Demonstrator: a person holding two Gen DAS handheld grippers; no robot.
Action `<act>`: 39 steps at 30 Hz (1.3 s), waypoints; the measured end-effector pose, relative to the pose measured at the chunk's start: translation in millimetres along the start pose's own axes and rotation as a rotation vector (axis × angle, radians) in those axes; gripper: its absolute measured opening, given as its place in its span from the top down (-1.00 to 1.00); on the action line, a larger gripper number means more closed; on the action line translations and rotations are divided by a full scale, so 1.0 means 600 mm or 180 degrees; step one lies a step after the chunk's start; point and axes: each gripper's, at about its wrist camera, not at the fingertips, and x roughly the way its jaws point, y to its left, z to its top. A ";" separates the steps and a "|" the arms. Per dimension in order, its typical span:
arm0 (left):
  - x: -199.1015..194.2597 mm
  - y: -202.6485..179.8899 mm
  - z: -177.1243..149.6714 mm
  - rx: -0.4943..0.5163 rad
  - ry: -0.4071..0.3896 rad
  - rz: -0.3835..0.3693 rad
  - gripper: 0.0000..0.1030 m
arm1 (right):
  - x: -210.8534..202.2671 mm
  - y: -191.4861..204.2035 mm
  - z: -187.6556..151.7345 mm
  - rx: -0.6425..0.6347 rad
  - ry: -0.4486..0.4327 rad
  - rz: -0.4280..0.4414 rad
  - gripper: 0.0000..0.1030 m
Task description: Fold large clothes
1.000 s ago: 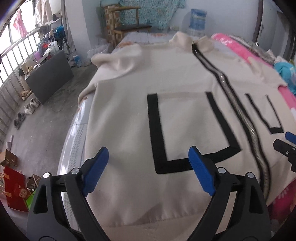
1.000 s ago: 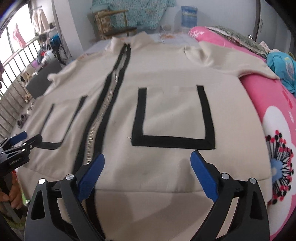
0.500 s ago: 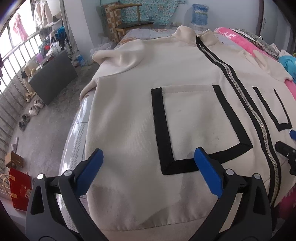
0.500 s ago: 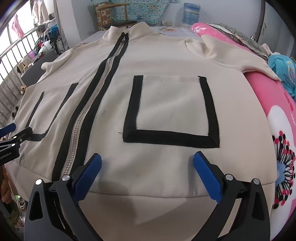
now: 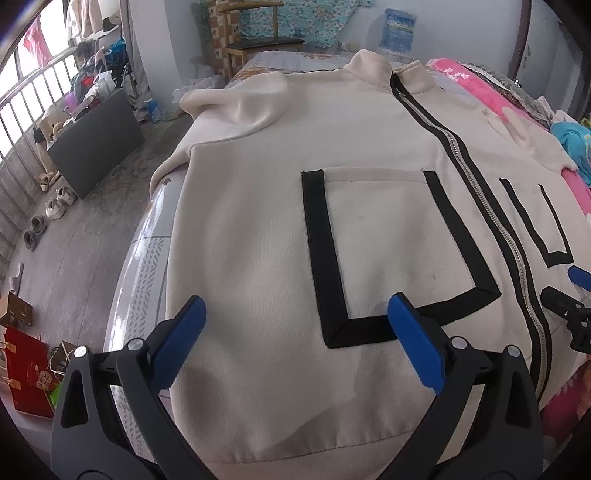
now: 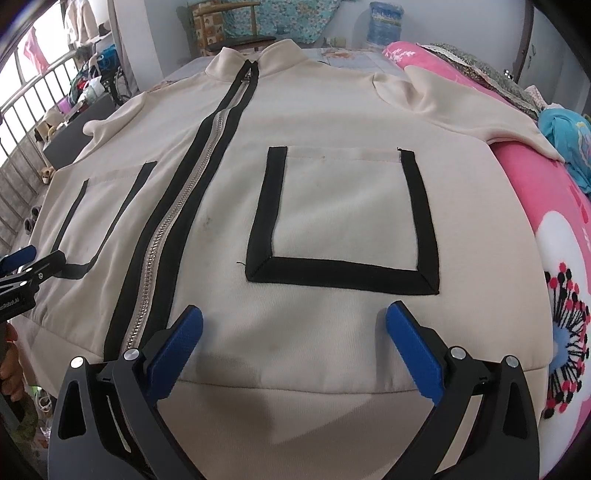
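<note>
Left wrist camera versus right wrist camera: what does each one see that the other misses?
Only the left wrist view shows the bare floor with a row of shoes and a red bag beside the bed.

Only the right wrist view shows the pink flowered blanket's big flower print and the jacket's right sleeve lying across it.

Both show the cream zip jacket spread flat, its black-trimmed pockets, the water jug, and their own open tool, left tool, right tool, above the hem.
</note>
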 end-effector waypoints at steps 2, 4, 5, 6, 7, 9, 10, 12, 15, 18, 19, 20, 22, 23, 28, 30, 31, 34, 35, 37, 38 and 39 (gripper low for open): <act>0.000 0.001 0.000 -0.0001 0.0002 -0.0010 -0.86 | 0.000 0.000 0.000 0.0003 0.0003 -0.0007 -0.88; 0.001 0.001 0.000 0.0003 -0.0007 -0.0017 -0.86 | 0.000 0.002 0.001 0.0005 0.0001 -0.0013 -0.88; 0.000 0.001 0.000 0.0003 -0.0010 -0.0019 -0.86 | 0.001 0.002 0.001 0.0005 0.0002 -0.0017 -0.88; 0.000 0.001 -0.001 0.0002 -0.0016 -0.0019 -0.86 | 0.001 0.002 0.002 0.0006 0.0001 -0.0018 -0.88; 0.000 0.001 -0.001 0.0003 -0.0020 -0.0018 -0.86 | 0.001 0.003 0.002 0.0006 0.0004 -0.0020 -0.88; 0.000 0.001 -0.001 -0.0001 -0.0022 -0.0020 -0.86 | 0.002 0.003 0.002 0.0005 0.0005 -0.0024 -0.88; 0.000 0.001 -0.001 0.0000 -0.0023 -0.0021 -0.86 | 0.002 0.003 0.002 0.0005 0.0002 -0.0023 -0.88; 0.000 0.001 -0.002 -0.0001 -0.0023 -0.0022 -0.86 | 0.001 0.003 0.001 0.0003 -0.0005 -0.0024 -0.88; 0.000 0.001 -0.002 -0.0001 -0.0024 -0.0022 -0.86 | 0.001 0.003 0.000 -0.0012 -0.0011 -0.0025 -0.88; 0.000 0.001 -0.002 0.0000 -0.0028 -0.0024 -0.86 | 0.001 0.002 0.002 -0.0036 0.0011 -0.0018 -0.88; -0.001 0.001 -0.002 0.0001 -0.0028 -0.0025 -0.86 | 0.001 0.002 0.002 -0.0039 0.0022 -0.0018 -0.88; -0.001 0.001 -0.002 0.0003 -0.0035 -0.0028 -0.86 | 0.002 0.002 0.003 -0.0042 0.0038 -0.0018 -0.88; -0.003 0.001 -0.003 0.0010 -0.0044 -0.0034 -0.86 | 0.003 0.003 0.008 -0.0052 0.0118 -0.0015 -0.88; -0.003 0.000 -0.003 0.0012 -0.0052 -0.0038 -0.86 | 0.002 0.004 0.013 -0.0059 0.0172 -0.0022 -0.88; -0.005 0.001 -0.006 0.0021 -0.0104 -0.0048 -0.86 | -0.040 0.028 0.042 -0.0188 -0.0069 -0.0008 -0.88; -0.006 0.000 -0.006 0.0018 -0.0117 -0.0048 -0.86 | -0.056 0.045 0.059 -0.0247 -0.0179 0.0083 -0.88; -0.007 0.002 -0.006 0.0013 -0.0121 -0.0053 -0.86 | -0.062 0.056 0.071 -0.0282 -0.0231 0.0145 -0.88; -0.015 0.008 -0.005 -0.0008 -0.0177 -0.0109 -0.86 | -0.062 0.087 0.097 -0.0381 -0.0295 0.0244 -0.88; -0.023 0.014 -0.005 -0.0025 -0.0238 -0.0123 -0.86 | -0.059 0.095 0.103 -0.0408 -0.0305 0.0263 -0.88; -0.040 0.029 -0.004 -0.0057 -0.0387 -0.0084 -0.86 | -0.047 0.116 0.117 -0.0477 -0.0309 0.0315 -0.88; -0.049 0.038 -0.002 -0.0078 -0.0460 -0.0054 -0.86 | -0.041 0.126 0.122 -0.0505 -0.0303 0.0345 -0.88; -0.060 0.054 0.001 -0.0121 -0.0551 -0.0014 -0.86 | -0.031 0.136 0.127 -0.0531 -0.0285 0.0379 -0.88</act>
